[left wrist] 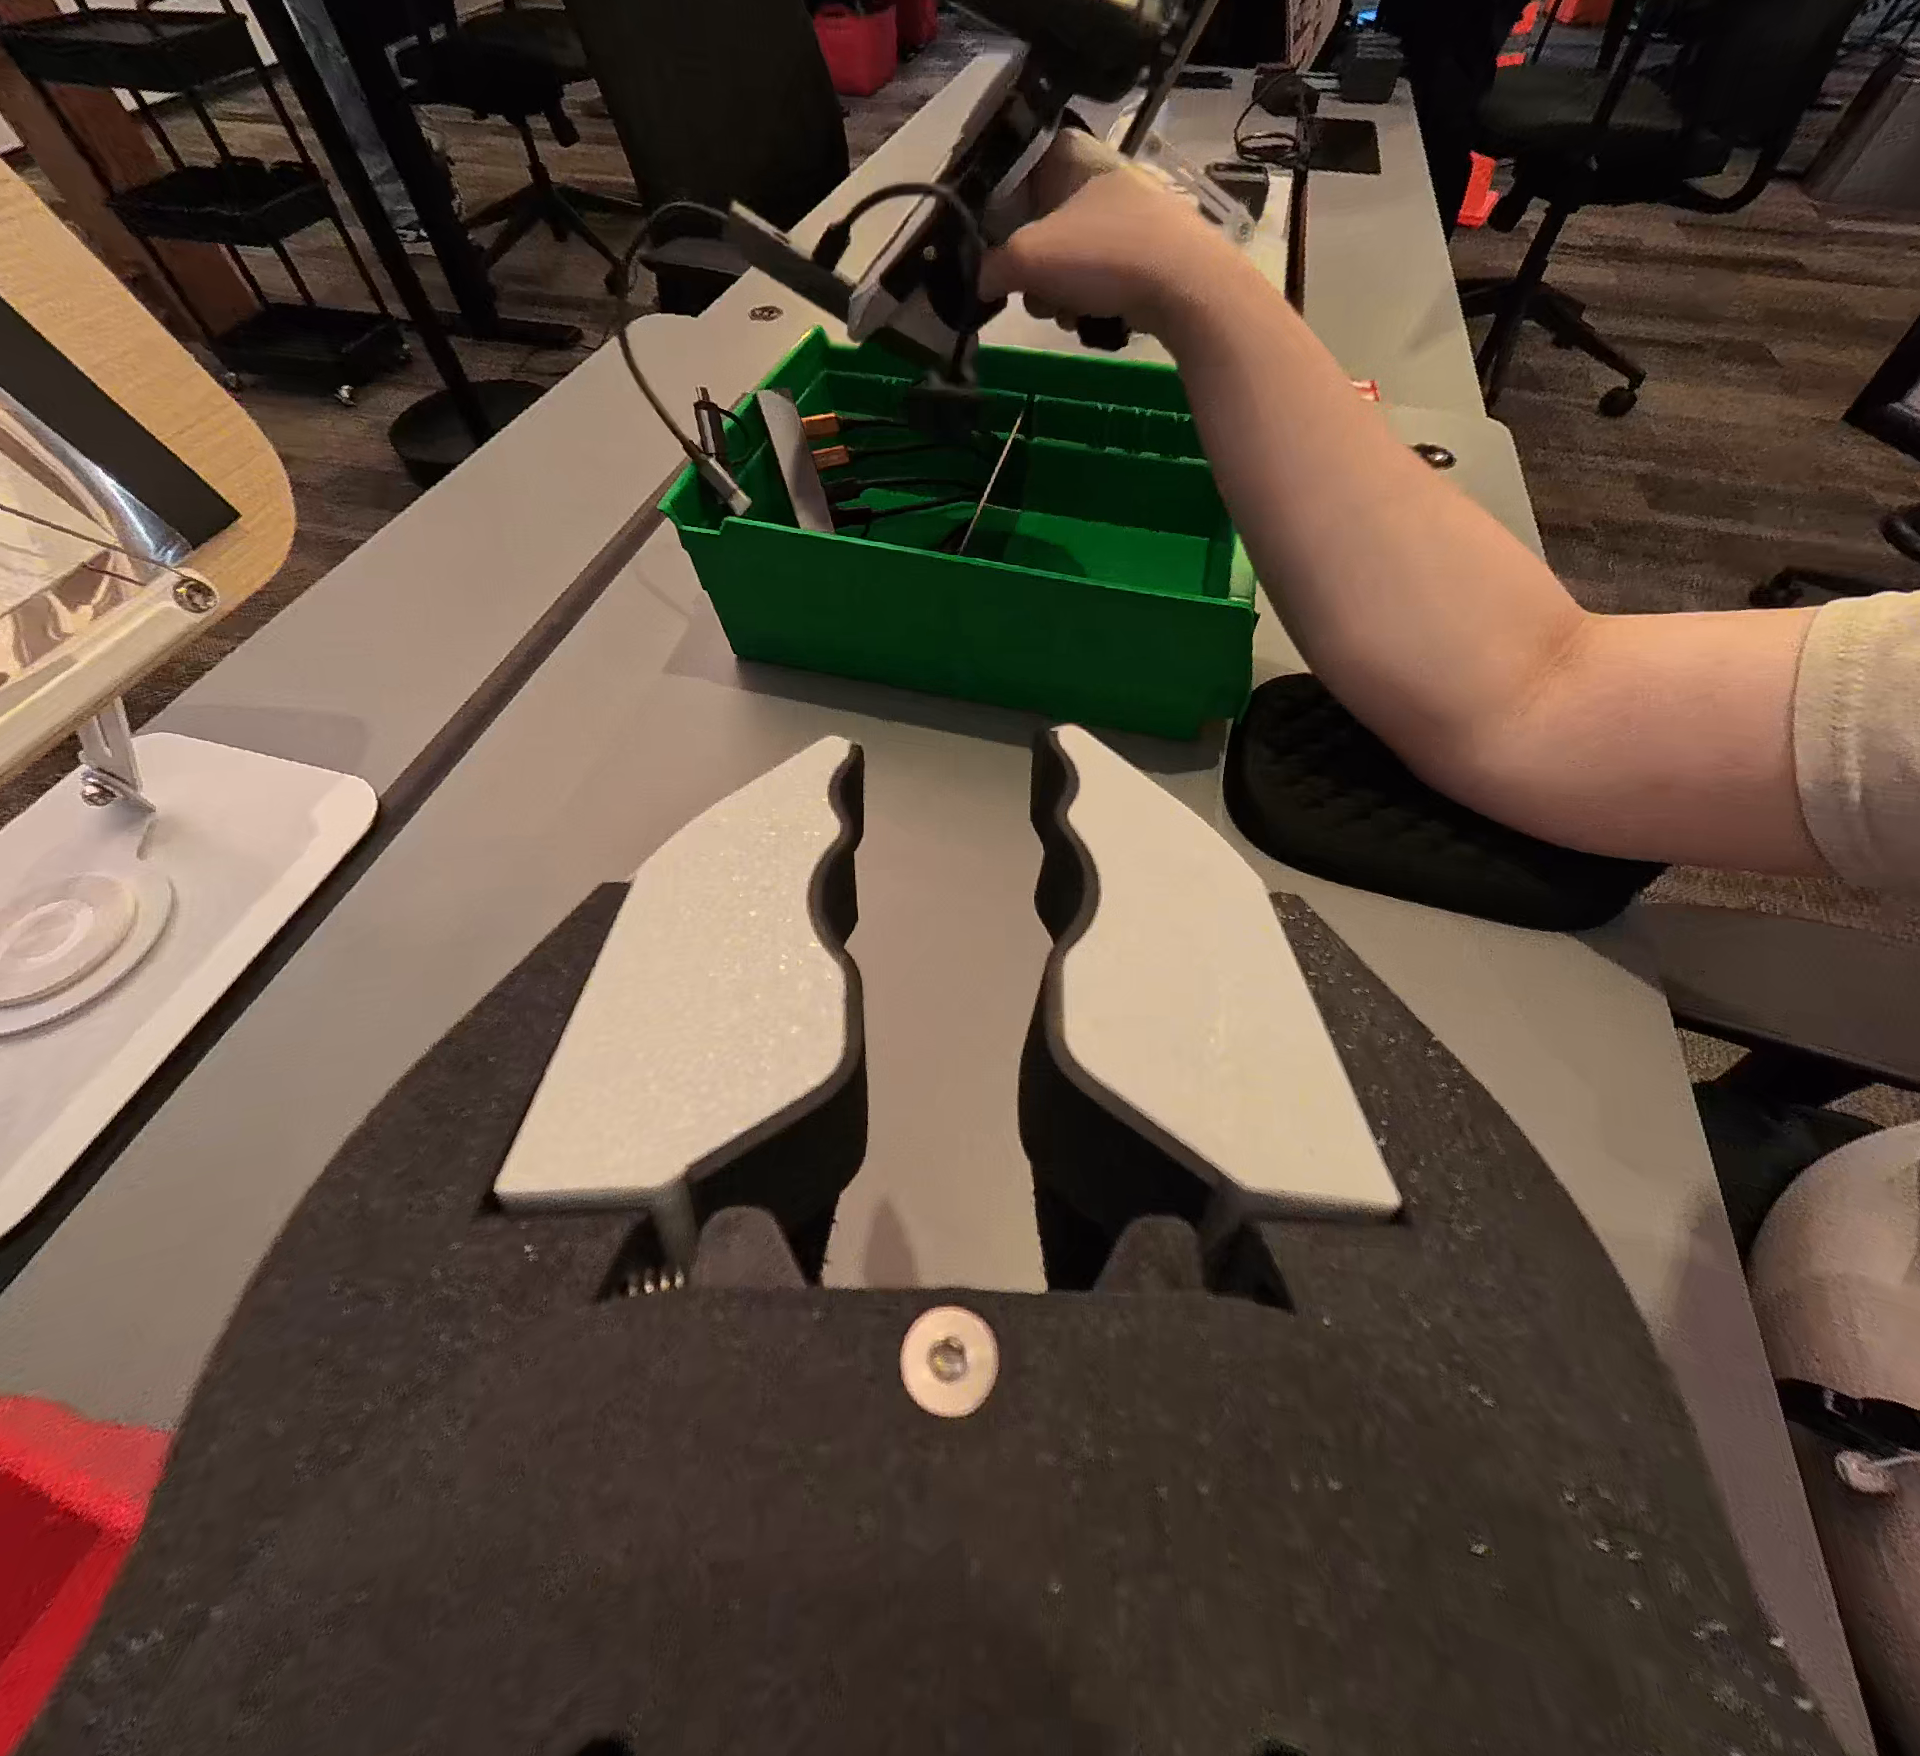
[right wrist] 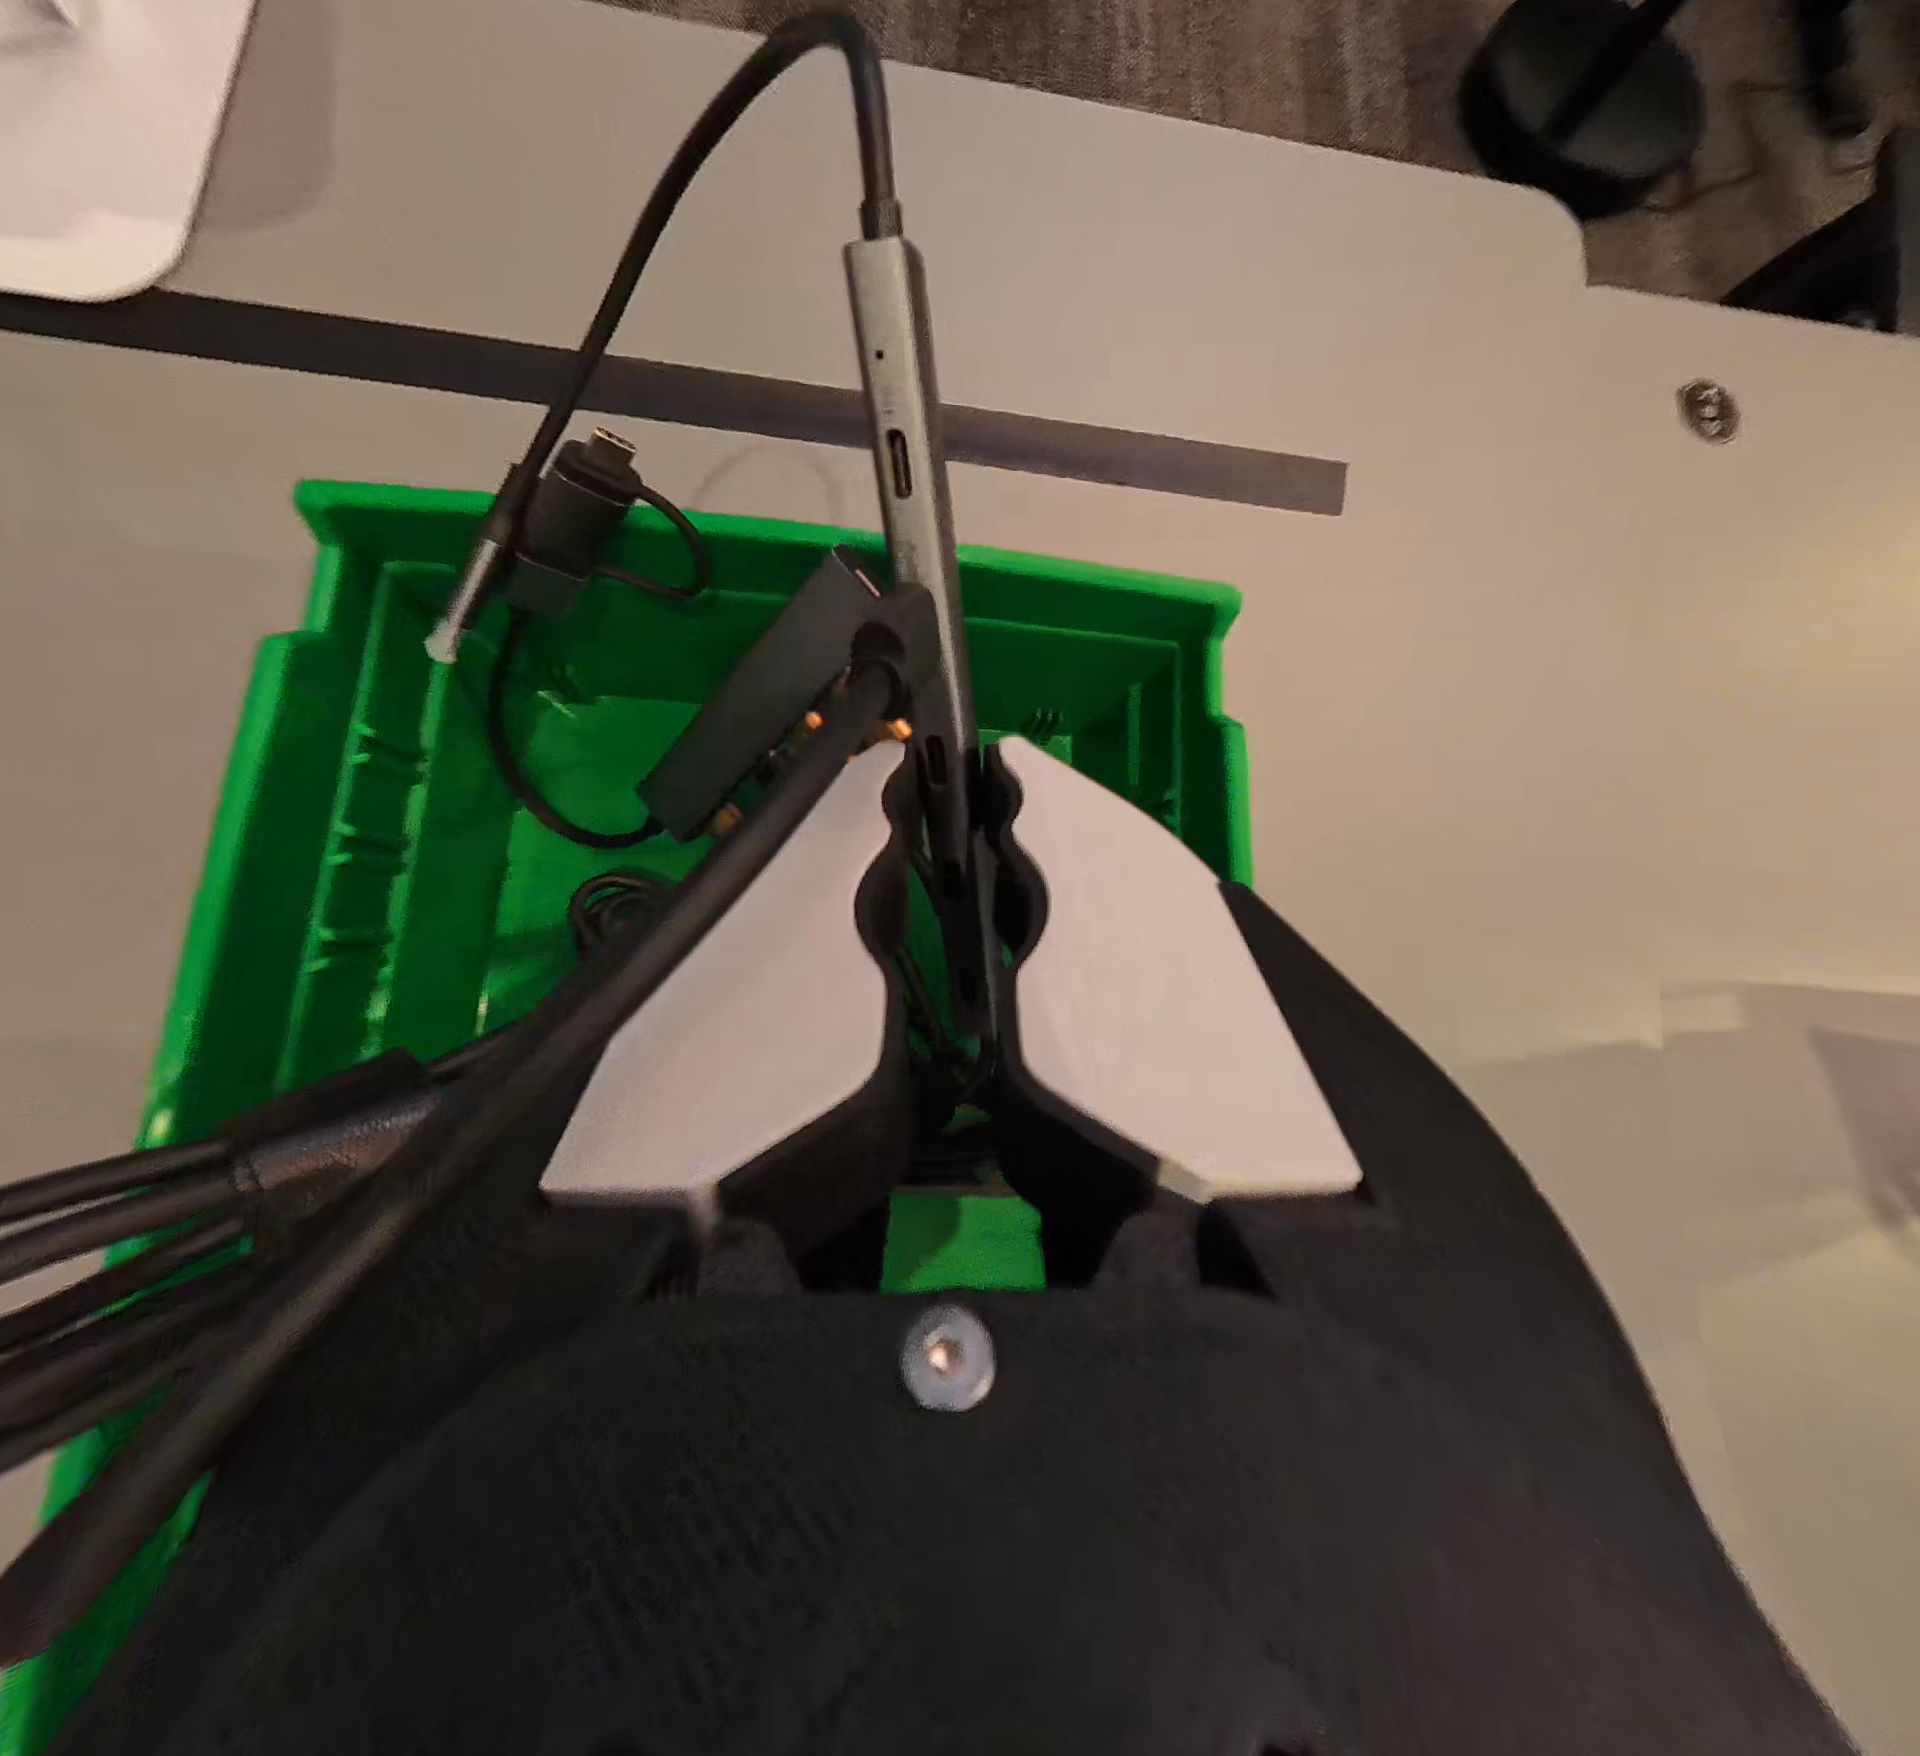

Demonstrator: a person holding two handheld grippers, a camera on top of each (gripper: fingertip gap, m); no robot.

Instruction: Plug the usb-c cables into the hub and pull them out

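Observation:
My right gripper [right wrist: 951, 761] is shut on a slim grey USB hub [right wrist: 902, 418] and holds it above the green bin [right wrist: 343, 771]. The hub's black cable [right wrist: 665, 200] loops round to a plug with a small dark adapter [right wrist: 577, 511]. A second, darker hub [right wrist: 753, 704] leans in the bin with orange-tipped plugs beside it. A bundle of black cables [right wrist: 208, 1187] runs off to the lower left. My left gripper [left wrist: 945, 771] is open and empty, low over the grey table in front of the bin [left wrist: 987, 626]. In this view the right gripper [left wrist: 883, 293] holds the hub [left wrist: 784, 257] over the bin.
A black padded wrist rest [left wrist: 1403, 823] lies right of the bin under the person's forearm [left wrist: 1455, 646]. A white stand base [left wrist: 156, 875] sits at the left table edge, a red object [left wrist: 52, 1519] at the bottom left. Office chairs and carts stand beyond the table. The gap from one gripper's tips to the other's is roughly 40 centimetres.

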